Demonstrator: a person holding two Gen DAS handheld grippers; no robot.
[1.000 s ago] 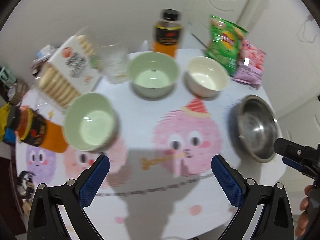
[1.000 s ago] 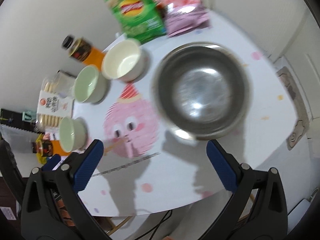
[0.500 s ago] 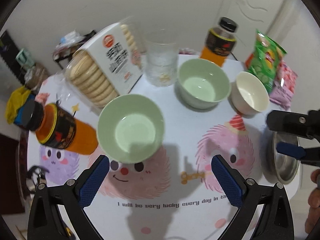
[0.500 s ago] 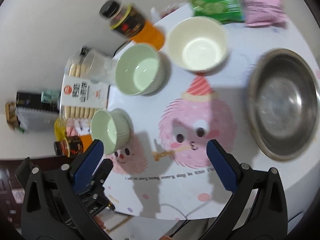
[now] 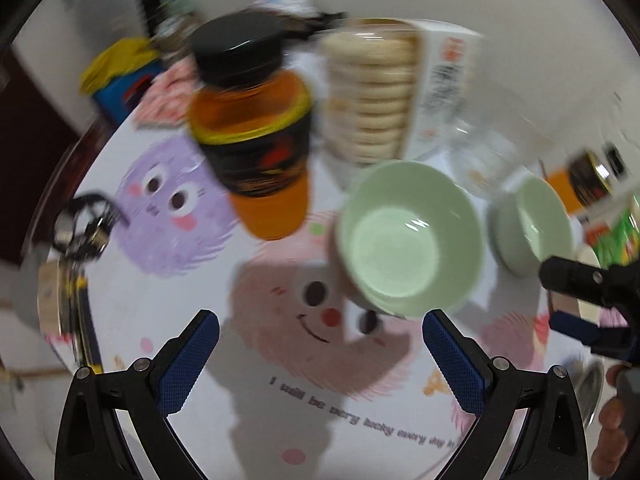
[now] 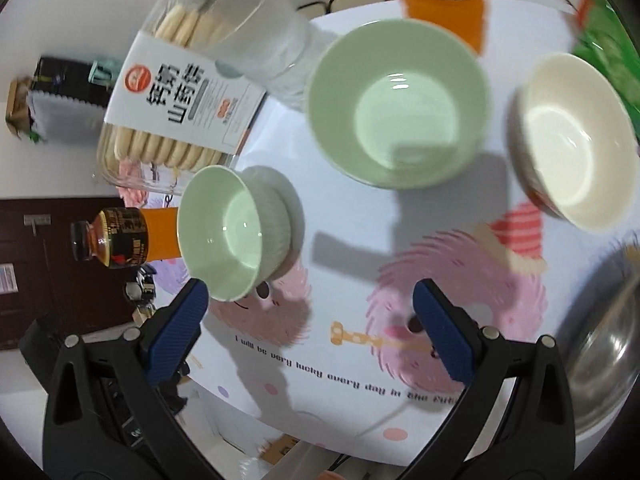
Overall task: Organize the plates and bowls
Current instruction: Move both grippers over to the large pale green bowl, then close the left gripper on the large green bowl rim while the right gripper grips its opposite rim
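Bright indoor light, heavy motion blur in the left view, fisheye-warped edges, soft shadows.

Plain white wall behind a cartoon-printed round table.

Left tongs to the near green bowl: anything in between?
Nothing. In the left wrist view only printed tablecloth lies between the open left tongs and the near green bowl.

Both hand-held grippers gape wide, empty.
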